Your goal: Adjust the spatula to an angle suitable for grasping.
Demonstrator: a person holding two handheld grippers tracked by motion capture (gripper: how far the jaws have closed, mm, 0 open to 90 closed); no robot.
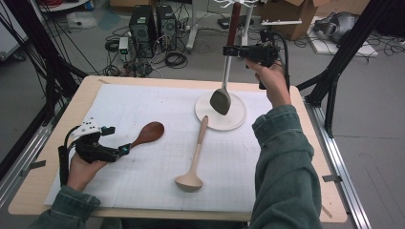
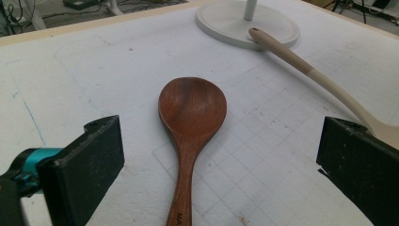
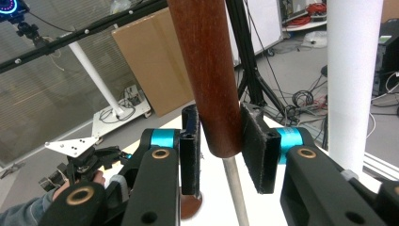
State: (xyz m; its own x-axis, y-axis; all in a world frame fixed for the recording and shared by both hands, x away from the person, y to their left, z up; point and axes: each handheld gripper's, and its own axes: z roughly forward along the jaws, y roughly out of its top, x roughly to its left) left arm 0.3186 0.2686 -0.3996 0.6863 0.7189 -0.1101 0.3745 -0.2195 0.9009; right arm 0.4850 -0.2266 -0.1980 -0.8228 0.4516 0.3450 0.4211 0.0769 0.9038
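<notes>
A dark wooden spoon lies flat on the white mat at the left. My left gripper rests low at its handle end, jaws open wide on either side of the handle without touching it. My right gripper is raised at the back right, shut on the brown handle of a metal-shafted spoon. That spoon hangs upright, its grey bowl just above the round base of a white stand, whose pole rises beside the grip.
A pale beige ladle lies mid-mat, its handle tip resting on the stand's base. The mat covers most of the wooden table. Black frame posts flank the table; computers and cables sit on the floor behind.
</notes>
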